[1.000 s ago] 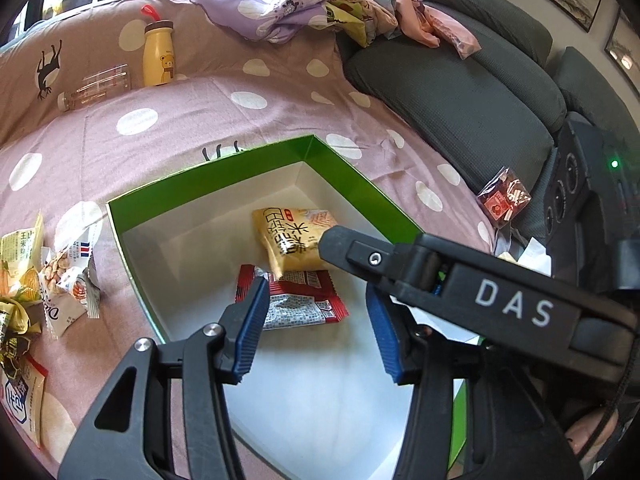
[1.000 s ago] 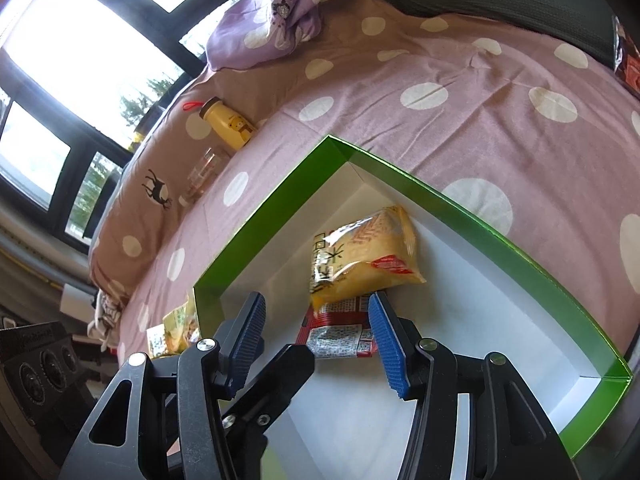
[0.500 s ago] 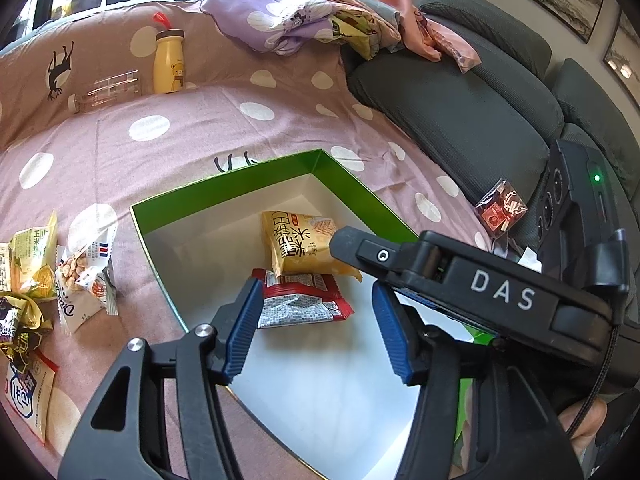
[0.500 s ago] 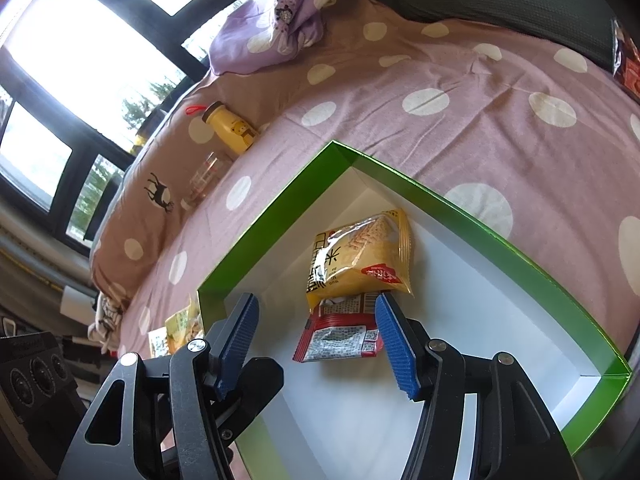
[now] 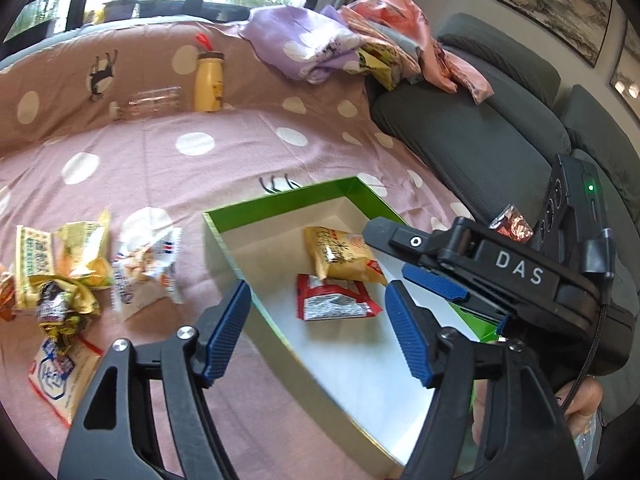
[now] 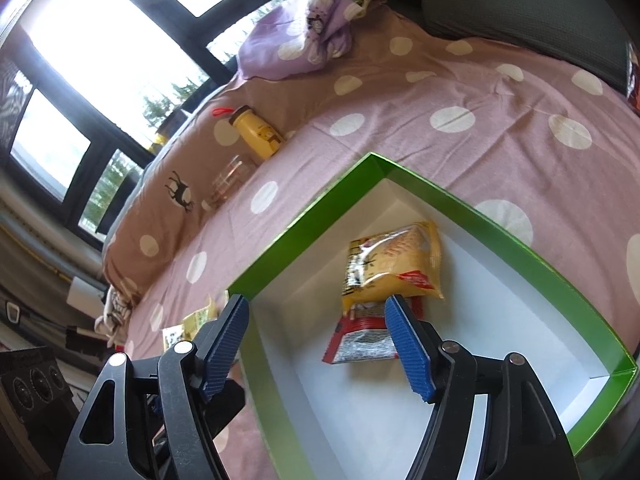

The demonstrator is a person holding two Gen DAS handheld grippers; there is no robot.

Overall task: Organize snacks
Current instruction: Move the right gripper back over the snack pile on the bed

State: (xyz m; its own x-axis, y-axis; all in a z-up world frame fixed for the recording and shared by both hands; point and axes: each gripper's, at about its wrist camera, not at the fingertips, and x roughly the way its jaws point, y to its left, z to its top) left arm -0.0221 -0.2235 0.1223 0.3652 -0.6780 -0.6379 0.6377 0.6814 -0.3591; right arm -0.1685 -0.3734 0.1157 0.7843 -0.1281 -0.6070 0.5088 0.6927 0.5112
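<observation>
Nearest in both wrist views, the two tools are seen with blue-padded jaws spread apart. The left tool is held over the near left wall of the green box; its jaws have just been opening and nothing is gripped between them. The right tool is likewise seen above the box, its jaws having just been opening, with nothing clasped.

Inside the box, on its white floor, a red snack packet is found lying flat, and a yellow snack packet is laid just beyond it, overlapping its far edge. The same pair is shown in the right view, red and yellow.

To the left of the box, on the pink spotted bedspread, a loose cluster of unsorted snack packets is spread. Farther off, a yellow bottle is stood upright beside a clear bottle laid on its side. Farthest, a heap of purple cloth is piled against a grey sofa.
</observation>
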